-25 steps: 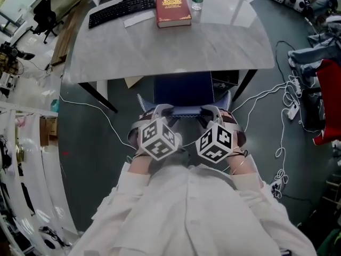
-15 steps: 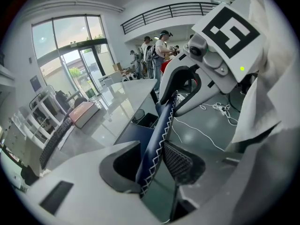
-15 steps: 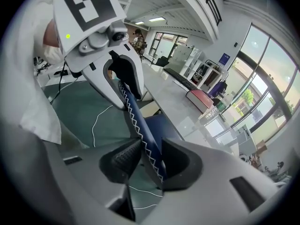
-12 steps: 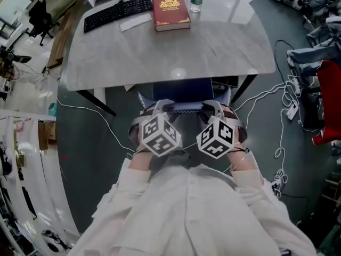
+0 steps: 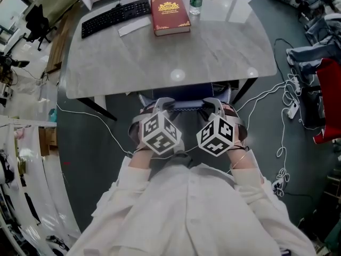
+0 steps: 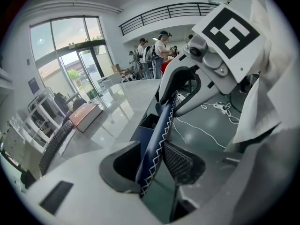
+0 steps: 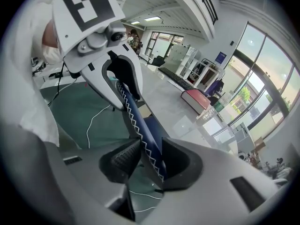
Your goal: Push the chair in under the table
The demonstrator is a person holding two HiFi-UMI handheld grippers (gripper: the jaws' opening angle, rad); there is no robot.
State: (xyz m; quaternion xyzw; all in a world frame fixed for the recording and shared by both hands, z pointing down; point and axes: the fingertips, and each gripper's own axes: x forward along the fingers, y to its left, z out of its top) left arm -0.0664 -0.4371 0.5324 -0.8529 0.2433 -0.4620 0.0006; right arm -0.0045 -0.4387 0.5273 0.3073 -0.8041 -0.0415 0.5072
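Jaws of left gripper and right gripper are both clamping the blue chair backrest, one each side, likely for a straight push. Just ahead, seat is sitting mostly under the table.

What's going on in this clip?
A person is pushing a blue chair under the table with two hand-held grippers. The left gripper and the right gripper each have their jaws closed on the top edge of the backrest, side by side. The seat is mostly beneath the table; the backrest hasn't reached its edge.
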